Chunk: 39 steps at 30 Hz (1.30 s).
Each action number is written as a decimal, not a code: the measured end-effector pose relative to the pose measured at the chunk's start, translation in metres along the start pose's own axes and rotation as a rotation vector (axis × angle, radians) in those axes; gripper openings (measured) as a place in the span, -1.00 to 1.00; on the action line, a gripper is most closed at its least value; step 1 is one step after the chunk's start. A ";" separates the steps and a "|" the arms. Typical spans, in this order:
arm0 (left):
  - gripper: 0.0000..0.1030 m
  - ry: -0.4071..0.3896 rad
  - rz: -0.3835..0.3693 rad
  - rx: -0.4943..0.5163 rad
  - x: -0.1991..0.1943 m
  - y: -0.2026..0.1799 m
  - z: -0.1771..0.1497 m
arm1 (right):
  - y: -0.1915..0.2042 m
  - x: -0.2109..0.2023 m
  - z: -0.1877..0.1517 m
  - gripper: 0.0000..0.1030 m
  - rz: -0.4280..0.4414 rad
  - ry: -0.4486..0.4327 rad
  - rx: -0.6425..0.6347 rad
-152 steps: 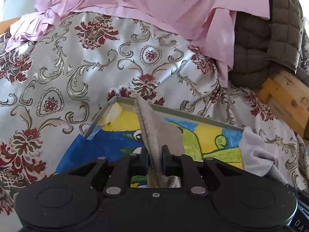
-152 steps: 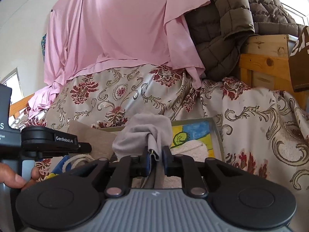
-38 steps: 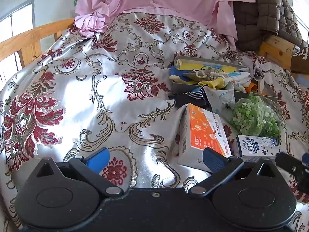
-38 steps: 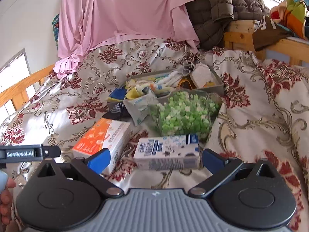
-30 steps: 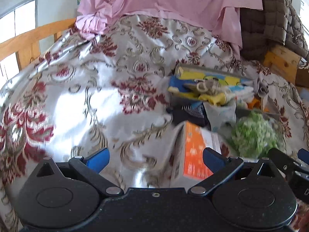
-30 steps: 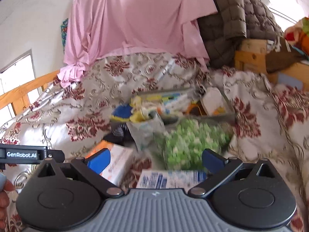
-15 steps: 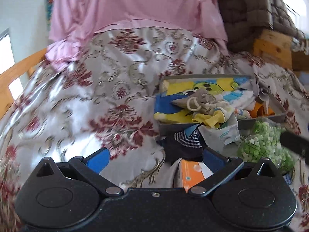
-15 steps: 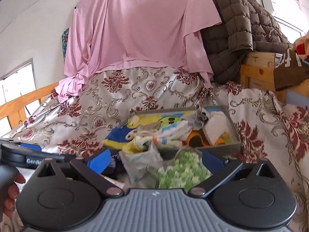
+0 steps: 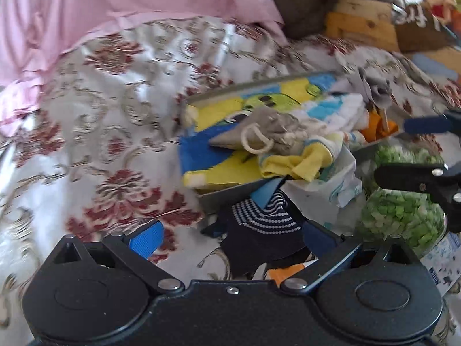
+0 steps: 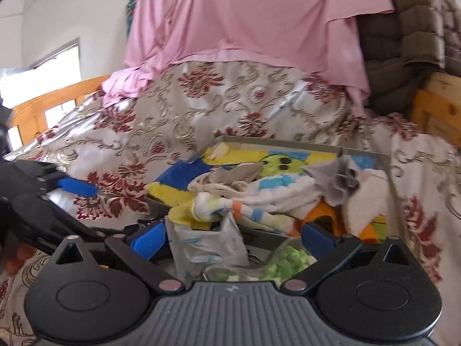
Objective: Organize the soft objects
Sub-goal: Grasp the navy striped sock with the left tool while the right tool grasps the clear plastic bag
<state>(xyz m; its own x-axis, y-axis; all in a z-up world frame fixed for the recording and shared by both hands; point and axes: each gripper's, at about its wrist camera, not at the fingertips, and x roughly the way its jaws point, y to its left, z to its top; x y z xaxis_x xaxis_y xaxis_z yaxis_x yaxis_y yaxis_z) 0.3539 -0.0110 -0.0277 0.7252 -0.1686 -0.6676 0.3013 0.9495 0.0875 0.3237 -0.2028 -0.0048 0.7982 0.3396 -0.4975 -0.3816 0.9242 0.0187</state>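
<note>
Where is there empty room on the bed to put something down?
The floral satin bedspread lies bare left of the grey cloth-filled tray, up to the pink draped sheet. It is crowded in front of the tray: dark striped sock, bag of green bits.

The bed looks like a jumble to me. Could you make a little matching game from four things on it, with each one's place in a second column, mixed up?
Things:
1. striped dark sock
2. beige drawstring pouch
3. bag of green bits
4. pink sheet

Places:
A. draped at the head of the bed
B. on top of the pile in the grey tray
C. right of the sock, beside the tray
D. on the bedspread, just in front of the open left claw

Pairs: 1-D, 2-B, 3-C, 4-A
</note>
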 end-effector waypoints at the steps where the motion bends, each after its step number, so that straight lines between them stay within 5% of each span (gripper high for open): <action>1: 0.99 0.007 -0.014 0.006 0.005 0.000 0.000 | 0.000 0.003 0.002 0.99 0.013 0.001 -0.002; 17: 0.84 0.091 -0.115 0.023 0.045 0.002 0.006 | 0.001 0.048 0.009 0.68 0.081 0.138 0.081; 30: -0.21 0.123 -0.193 0.007 0.052 0.000 0.010 | 0.013 0.054 0.002 0.25 0.073 0.110 0.050; 39: -0.62 0.108 -0.196 -0.060 0.051 0.009 0.008 | 0.025 0.057 -0.001 -0.06 0.088 0.129 0.012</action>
<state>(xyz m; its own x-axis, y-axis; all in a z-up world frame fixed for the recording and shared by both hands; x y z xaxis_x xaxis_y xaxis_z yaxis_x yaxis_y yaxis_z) 0.3986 -0.0127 -0.0554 0.5851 -0.3254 -0.7428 0.3905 0.9158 -0.0937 0.3594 -0.1609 -0.0339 0.6950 0.3944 -0.6011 -0.4411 0.8942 0.0767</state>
